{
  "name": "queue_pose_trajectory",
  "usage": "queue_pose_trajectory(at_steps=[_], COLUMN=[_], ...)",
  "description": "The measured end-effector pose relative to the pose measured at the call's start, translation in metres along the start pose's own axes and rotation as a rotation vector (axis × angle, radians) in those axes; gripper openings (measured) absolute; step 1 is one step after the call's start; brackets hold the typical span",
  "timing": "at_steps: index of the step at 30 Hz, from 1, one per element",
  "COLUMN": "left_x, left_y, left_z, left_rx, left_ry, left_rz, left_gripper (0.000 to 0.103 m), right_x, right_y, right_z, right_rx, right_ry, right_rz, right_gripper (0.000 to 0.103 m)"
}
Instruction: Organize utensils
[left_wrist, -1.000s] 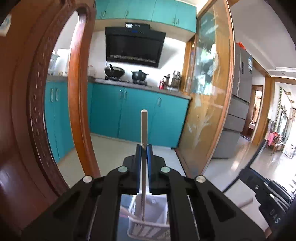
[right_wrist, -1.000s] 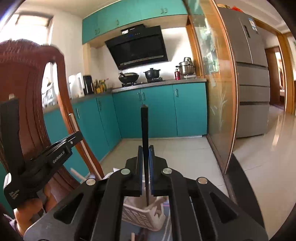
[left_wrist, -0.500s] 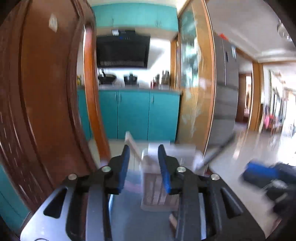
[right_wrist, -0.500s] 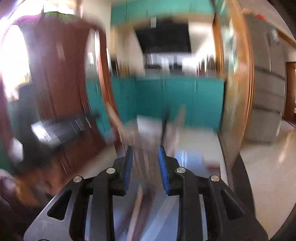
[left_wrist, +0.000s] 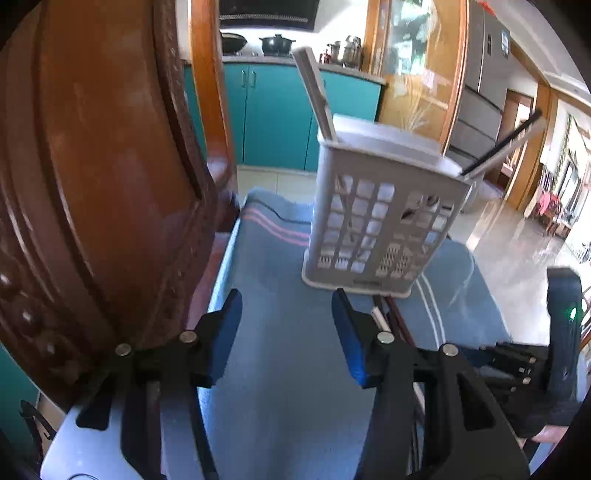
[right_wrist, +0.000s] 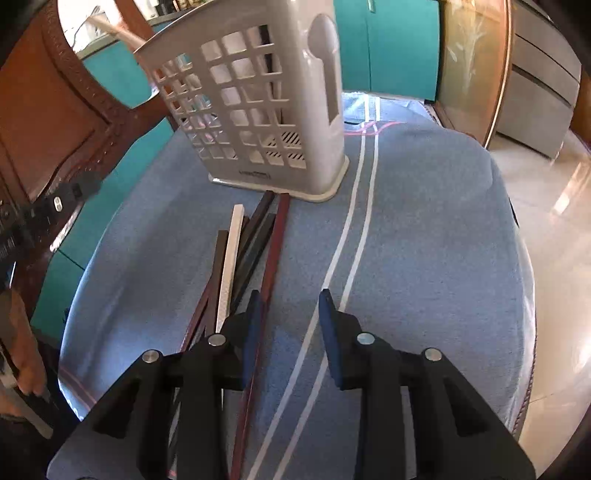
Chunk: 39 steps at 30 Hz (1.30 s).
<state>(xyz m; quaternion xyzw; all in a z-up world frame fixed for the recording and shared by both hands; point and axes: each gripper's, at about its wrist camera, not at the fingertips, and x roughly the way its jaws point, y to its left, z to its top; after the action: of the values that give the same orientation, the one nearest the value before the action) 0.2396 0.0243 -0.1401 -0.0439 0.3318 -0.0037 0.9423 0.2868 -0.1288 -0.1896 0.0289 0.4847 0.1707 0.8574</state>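
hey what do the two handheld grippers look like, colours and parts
Both the left gripper and right gripper are matte black angular plastic frames with round silver screw heads at the pivots. Each finger carries a flat blue pad. A green indicator light glows on the right gripper's body.

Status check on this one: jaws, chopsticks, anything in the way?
Left gripper and right gripper: jaws just opened, empty. Loose chopsticks on cloth before basket. Nothing in the way.

Matt plastic basket (right_wrist: 258, 110); soft cloth cover (right_wrist: 424, 240); glossy wooden chair (left_wrist: 92, 184).
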Motion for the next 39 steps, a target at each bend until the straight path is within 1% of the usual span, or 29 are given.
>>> queue_pose_trajectory(at_steps=[1,2,3,4,8,11,12,14,16,18,21,23,24,25,26,28,31,35,38,39], left_x=[0.001,0.002,0.003,0.004,0.006,0.008,0.01,0.011,0.016,0.023,0.035,0.039,0.042,0.044,0.044,0.048,0.048,0.047,0.044,0.043], left_y=[-0.002,-0.005,-0.007,-0.008,-0.014,-0.02,-0.023,-0.028,-0.033,-0.038,-0.045,-0.049,-0.051,-0.052,-0.053,-0.055,-0.058,-0.066,-0.077,-0.081], left_z=[-0.003,-0.002,-0.005,-0.006,-0.012,-0.017,-0.02,-0.022,-0.028,-0.033,-0.041,-0.045,-0.047,-0.048,-0.049,-0.051,-0.054,-0.054,-0.057,-0.058], left_rx=[0.011,0.017,0.026,0.031,0.057,0.071,0.078,0.088,0.088,0.081,0.074,0.076,0.078,0.08,0.084,0.096,0.12,0.156,0.195,0.21], left_ry=[0.007,0.01,0.013,0.015,0.035,0.06,0.071,0.093,0.134,0.183,0.254,0.277,0.293,0.299,0.292,0.291,0.286,0.281,0.283,0.283], left_rz=[0.003,0.002,0.001,-0.001,-0.011,-0.037,-0.052,-0.08,-0.128,-0.17,-0.215,-0.228,-0.234,-0.233,-0.23,-0.225,-0.218,-0.236,-0.284,-0.296], left_gripper=[0.051,0.051,0.051,0.051,0.054,0.057,0.058,0.064,0.065,0.066,0.068,0.068,0.068,0.068,0.068,0.068,0.068,0.064,0.058,0.057], right_x=[0.0,0.0,0.001,0.0,-0.007,-0.016,-0.018,-0.019,-0.019,-0.022,-0.025,-0.024,-0.024,-0.024,-0.023,-0.023,-0.023,-0.02,-0.018,-0.018], right_y=[-0.002,-0.003,-0.006,-0.014,-0.028,-0.043,-0.049,-0.066,-0.076,-0.075,-0.077,-0.075,-0.073,-0.072,-0.069,-0.066,-0.06,-0.053,-0.052,-0.052], right_z=[0.0,0.002,0.006,0.002,-0.006,-0.007,-0.008,-0.011,-0.012,-0.017,-0.021,-0.022,-0.024,-0.024,-0.023,-0.022,-0.021,-0.02,-0.02,-0.02], right_rx=[0.008,0.016,0.021,0.026,0.061,0.106,0.13,0.188,0.219,0.227,0.218,0.208,0.203,0.198,0.193,0.187,0.167,0.137,0.132,0.131], right_ry=[0.001,0.005,0.015,0.017,0.0,-0.016,-0.014,-0.004,-0.001,-0.006,-0.006,-0.007,-0.008,-0.01,-0.011,-0.014,-0.019,-0.02,-0.017,-0.016], right_rz=[0.007,0.017,0.02,0.02,0.016,-0.004,-0.009,-0.023,-0.029,-0.027,-0.034,-0.041,-0.044,-0.049,-0.053,-0.053,-0.063,-0.091,-0.095,-0.097], right_gripper=[0.028,0.022,0.007,0.002,0.001,0.001,0.001,0.001,0.001,0.001,0.003,0.005,0.008,0.013,0.016,0.027,0.035,0.038,0.038,0.038])
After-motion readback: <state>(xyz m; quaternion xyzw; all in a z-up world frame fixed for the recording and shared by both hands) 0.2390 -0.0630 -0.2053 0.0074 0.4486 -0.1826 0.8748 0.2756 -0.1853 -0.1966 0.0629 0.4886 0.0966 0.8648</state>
